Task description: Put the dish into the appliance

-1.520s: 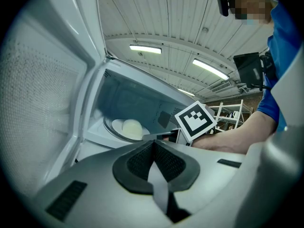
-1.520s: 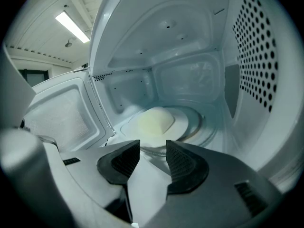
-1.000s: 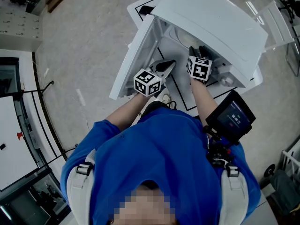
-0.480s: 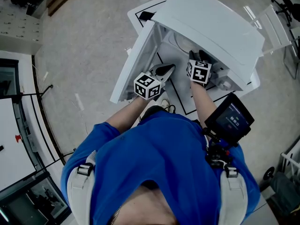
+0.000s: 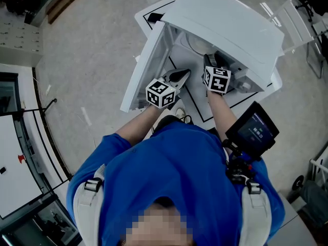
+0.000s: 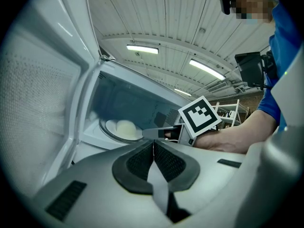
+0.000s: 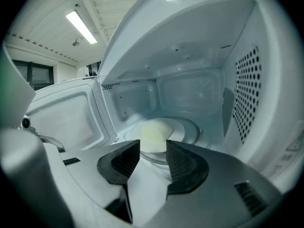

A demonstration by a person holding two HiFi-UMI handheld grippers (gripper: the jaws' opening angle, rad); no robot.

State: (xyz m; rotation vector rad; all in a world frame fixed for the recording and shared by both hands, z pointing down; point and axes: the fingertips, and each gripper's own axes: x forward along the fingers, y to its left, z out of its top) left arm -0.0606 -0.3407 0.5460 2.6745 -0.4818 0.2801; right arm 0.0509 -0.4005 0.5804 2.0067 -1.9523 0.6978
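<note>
- Dish (image 7: 154,133), pale and round, rests inside the largest thing in view, the white microwave (image 5: 230,29). We judge the placing done, so the step now is getting the tool out cleanly.
- Door (image 5: 146,70) hangs wide open on the left of the cavity, so nothing blocks a straight path back toward us.
- Perforated side wall (image 7: 247,89) stands close on the right of the cavity. We would keep well off it on the way out.
- Glass turntable (image 7: 192,127) carries the dish near its middle. We would leave the dish there and avoid any nudge that could slide it toward the rim.
- Right gripper (image 7: 153,146) reaches into the mouth of the cavity. Its jaws are spread with a clear gap and pinch nothing. The dish shows just beyond the tips, and we cannot tell whether a tip touches its edge. We would keep the jaws apart and draw back along the gripper's own line, without rising into the cavity roof.
- Left gripper (image 6: 153,144) waits outside the opening near the door, jaws pressed together and empty. We would keep it clear of the right forearm. It looks well placed to swing the door shut afterwards.
</note>
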